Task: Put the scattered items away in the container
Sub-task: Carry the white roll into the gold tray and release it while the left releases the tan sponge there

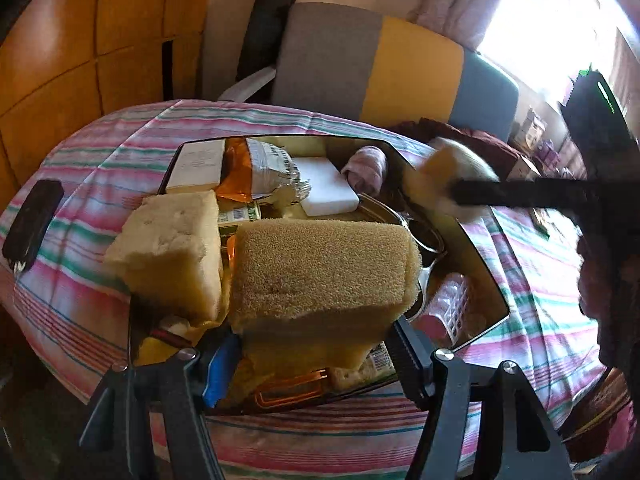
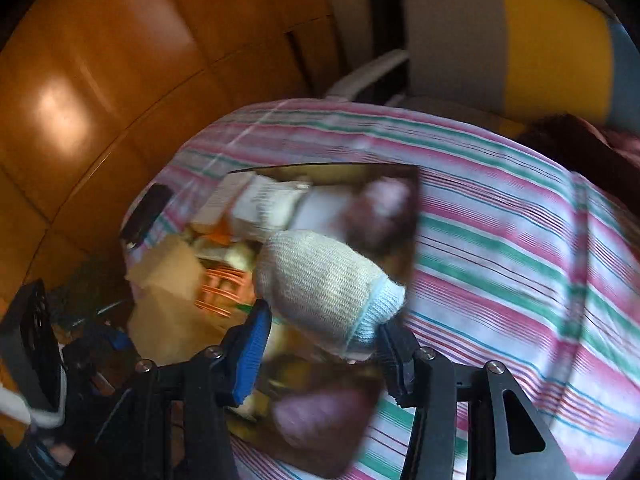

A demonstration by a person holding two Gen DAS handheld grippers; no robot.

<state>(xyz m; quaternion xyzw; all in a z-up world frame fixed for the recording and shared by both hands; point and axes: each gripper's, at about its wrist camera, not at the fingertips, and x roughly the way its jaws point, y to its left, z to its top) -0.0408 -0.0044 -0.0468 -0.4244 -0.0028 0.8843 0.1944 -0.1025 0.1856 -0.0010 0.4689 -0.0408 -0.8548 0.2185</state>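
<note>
Tan sponge [image 1: 320,268] clamped in left tool [image 1: 308,356] above tray [image 1: 486,280], knitted sock [image 2: 332,292] between right tool [image 2: 320,344] fingers

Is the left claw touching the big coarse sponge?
Touching. The left wrist view shows the sponge wedged between the left claw's fingers, its lower edges pressed against both.

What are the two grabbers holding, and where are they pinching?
The left gripper pinches the big tan sponge by its near end. The right gripper pinches a rolled knit sock by its pale blue cuff end.
</note>
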